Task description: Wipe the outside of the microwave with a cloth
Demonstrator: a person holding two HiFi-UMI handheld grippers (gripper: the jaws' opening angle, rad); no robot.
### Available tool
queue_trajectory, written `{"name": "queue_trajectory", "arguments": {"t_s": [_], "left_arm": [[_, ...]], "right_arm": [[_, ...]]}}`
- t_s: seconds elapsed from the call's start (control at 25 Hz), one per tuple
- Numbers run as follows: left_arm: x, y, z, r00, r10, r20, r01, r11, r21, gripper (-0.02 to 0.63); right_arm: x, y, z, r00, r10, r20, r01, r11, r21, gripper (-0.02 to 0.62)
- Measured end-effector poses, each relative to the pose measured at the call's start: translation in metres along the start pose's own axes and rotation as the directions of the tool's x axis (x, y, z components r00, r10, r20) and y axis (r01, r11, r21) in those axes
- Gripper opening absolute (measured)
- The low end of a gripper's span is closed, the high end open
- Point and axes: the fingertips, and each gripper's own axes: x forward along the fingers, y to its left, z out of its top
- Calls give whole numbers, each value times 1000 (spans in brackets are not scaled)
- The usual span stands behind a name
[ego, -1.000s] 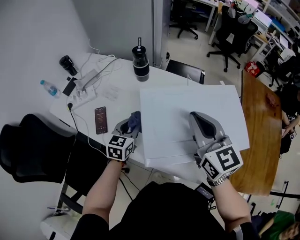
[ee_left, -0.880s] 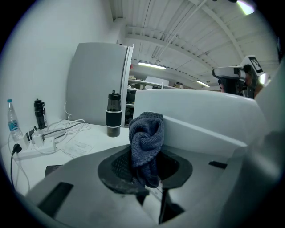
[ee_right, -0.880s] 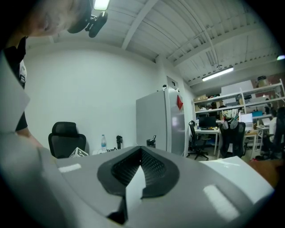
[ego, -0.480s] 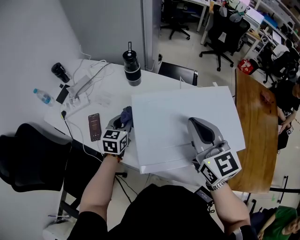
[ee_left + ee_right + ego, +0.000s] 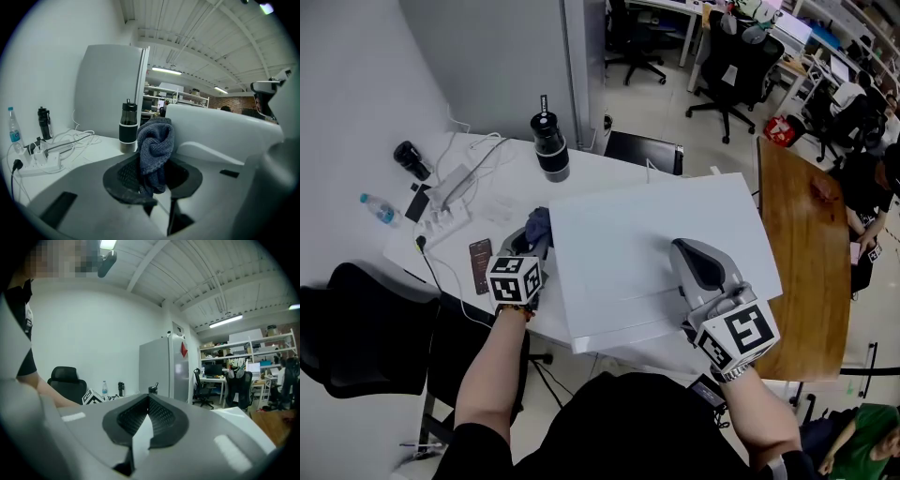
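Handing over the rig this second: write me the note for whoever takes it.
Left gripper: shut on the blue cloth, at the microwave's left side.
Right gripper: shut, empty, over the microwave's top.
Done: cannot tell which faces are already wiped.
To do: wipe the left side, then the other outer faces.

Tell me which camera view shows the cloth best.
The left gripper view: the blue-grey knitted cloth fills the centre, pinched in the left claw. The head view shows only a small dark bunch of it at the microwave's left side. The right gripper view does not show it.
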Motion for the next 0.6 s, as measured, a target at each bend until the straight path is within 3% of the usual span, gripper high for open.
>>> {"name": "queue_trajectory", "arguments": {"t_s": [0.28, 0.6], "left_arm": [[-46, 3, 40, 996, 5, 91, -8, 999, 35, 101], [-120, -32, 100, 976, -83, 203, 55, 988, 142, 101]], "right_arm": [[8, 18, 2, 997, 80, -9, -80, 997, -3, 7], [20, 58, 15, 972, 236, -2, -236, 971, -40, 88]]}}
